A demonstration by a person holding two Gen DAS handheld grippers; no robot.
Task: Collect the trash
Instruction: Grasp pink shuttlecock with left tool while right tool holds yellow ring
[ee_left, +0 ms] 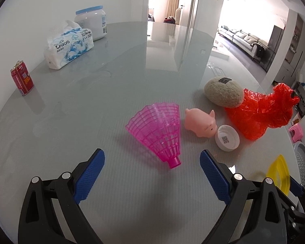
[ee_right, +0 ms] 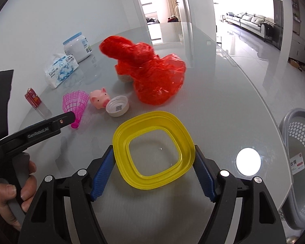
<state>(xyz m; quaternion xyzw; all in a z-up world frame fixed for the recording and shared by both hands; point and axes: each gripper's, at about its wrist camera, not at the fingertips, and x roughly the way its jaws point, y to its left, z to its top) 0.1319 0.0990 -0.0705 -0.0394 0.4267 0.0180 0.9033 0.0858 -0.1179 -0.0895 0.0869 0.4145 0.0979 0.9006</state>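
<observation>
My right gripper is shut on a yellow plastic square ring, held just above the glass table; the ring also shows in the left wrist view. My left gripper is open and empty, with a pink plastic shuttlecock skirt lying just ahead between the fingers. Beyond it lie a pink toy pig, a white cap, a crumpled red plastic bag and a grey felt ball. A red can stands at the far left.
A tissue pack and a white jar with a blue lid stand at the back left. A grey perforated basket with a white packet inside stands off the table's right edge. The left gripper's arm and a hand cross the right wrist view.
</observation>
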